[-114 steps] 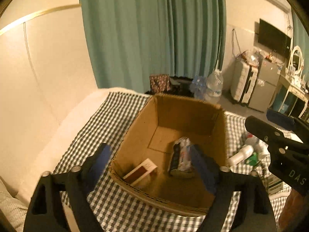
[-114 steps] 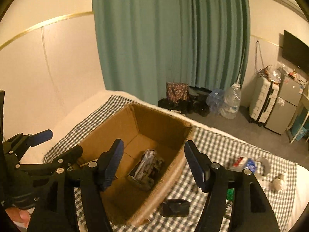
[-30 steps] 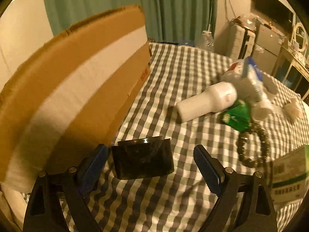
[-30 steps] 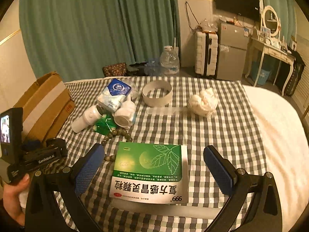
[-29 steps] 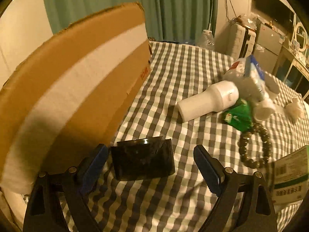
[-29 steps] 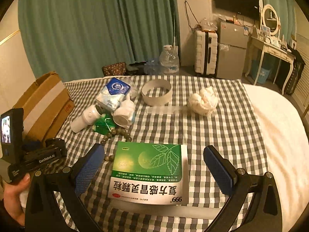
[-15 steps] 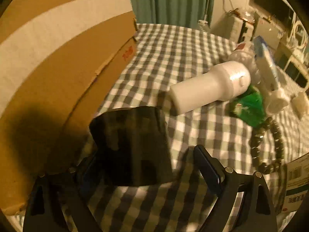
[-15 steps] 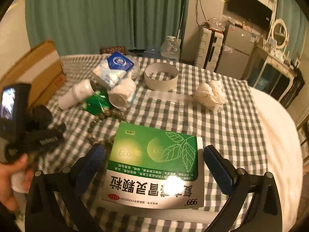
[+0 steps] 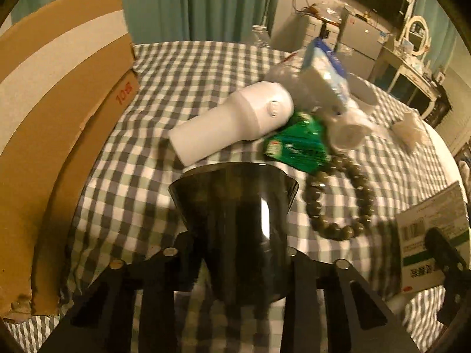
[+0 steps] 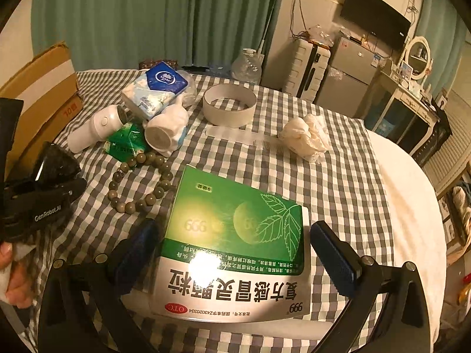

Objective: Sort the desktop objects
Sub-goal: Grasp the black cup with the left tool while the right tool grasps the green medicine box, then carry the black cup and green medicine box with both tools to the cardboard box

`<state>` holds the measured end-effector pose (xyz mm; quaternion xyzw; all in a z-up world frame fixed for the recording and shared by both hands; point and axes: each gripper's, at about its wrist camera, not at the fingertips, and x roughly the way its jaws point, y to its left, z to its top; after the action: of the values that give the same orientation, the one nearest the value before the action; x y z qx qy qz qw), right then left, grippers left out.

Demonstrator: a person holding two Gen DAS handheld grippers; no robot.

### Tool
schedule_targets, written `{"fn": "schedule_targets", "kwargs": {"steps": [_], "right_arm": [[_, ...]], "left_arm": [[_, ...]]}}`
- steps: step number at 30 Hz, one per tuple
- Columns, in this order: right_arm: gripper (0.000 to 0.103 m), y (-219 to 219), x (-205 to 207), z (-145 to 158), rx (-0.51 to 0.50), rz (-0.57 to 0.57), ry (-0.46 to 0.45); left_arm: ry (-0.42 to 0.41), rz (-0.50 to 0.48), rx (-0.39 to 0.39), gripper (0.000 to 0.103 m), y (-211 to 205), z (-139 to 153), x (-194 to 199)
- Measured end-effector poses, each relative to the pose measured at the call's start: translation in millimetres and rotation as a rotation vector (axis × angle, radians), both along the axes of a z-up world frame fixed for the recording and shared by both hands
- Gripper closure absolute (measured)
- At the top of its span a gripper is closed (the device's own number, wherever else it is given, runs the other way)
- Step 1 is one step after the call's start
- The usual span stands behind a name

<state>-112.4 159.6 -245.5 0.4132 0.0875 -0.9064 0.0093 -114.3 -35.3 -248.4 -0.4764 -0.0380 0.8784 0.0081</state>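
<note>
Left gripper (image 9: 235, 253): jaws closing, pinching the dark translucent cup (image 9: 235, 220), which sits between them at 6 o'clock in the left wrist view. Cardboard box (image 9: 59, 103) at 9 o'clock, white bottle (image 9: 232, 123) just beyond the cup, bead bracelet (image 9: 338, 200) at 3 o'clock.

Right gripper (image 10: 232, 253): fingers spread, straddling the green medicine box (image 10: 235, 235) on the checked cloth (image 10: 338, 176); pad contact cannot be told.

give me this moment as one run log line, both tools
left tool: closing on dark smoky cup | right tool: open, astride green medicine box, not gripping | cardboard box: at left
</note>
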Motion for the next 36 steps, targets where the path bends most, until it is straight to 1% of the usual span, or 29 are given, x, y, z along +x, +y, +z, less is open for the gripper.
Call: {"fn": "schedule_targets", "kwargs": {"steps": [5,7,12,14,16,19,22,25,27,29,31,34,36], "right_arm": [[0.0,7,2,3,-0.014,-0.04,0.004],[0.0,12,2,4,-0.039,-0.054,0.001],[0.0,19,3,8,-0.081,-0.085,-0.001],[0.0,22,8,14,-0.09,-0.099,0.032],[0.0,26,10,20,-0.111,-0.104,0.054],[0.0,32,9,17,-0.173,-0.109,0.024],[0.0,31,3,5,-0.229,-0.087,-0.054],[0.0,33,3,0,-0.273,-0.106,-0.08],[0.0,32,1,-6,-0.292,-0.096,-0.113],[0.0,28,-1,-14,-0.279,-0.09,-0.146],[0.001,26,0,-15,-0.267,-0.087,-0.138],[0.01,27,2,-9,-0.259,-0.083,-0.097],[0.011,27,1,-11,-0.257,-0.082,-0.097]], "left_arm": [[0.035,-0.041,-0.007,0.075,9,12,6],[0.045,-0.051,-0.013,0.075,10,16,5],[0.068,-0.064,-0.019,0.075,17,27,-8],[0.072,-0.062,-0.016,0.075,19,29,-12],[0.079,-0.061,-0.009,0.075,16,32,-7],[0.083,-0.058,-0.004,0.075,17,34,-8],[0.085,-0.056,0.004,0.075,16,33,-7],[0.091,-0.052,0.014,0.075,13,36,-4],[0.095,-0.052,0.019,0.075,14,37,-4],[0.099,-0.057,0.021,0.075,16,38,-4],[0.104,-0.062,0.019,0.075,16,40,-3],[0.113,-0.067,0.011,0.075,18,44,0],[0.116,-0.067,0.01,0.075,17,47,3]]}}
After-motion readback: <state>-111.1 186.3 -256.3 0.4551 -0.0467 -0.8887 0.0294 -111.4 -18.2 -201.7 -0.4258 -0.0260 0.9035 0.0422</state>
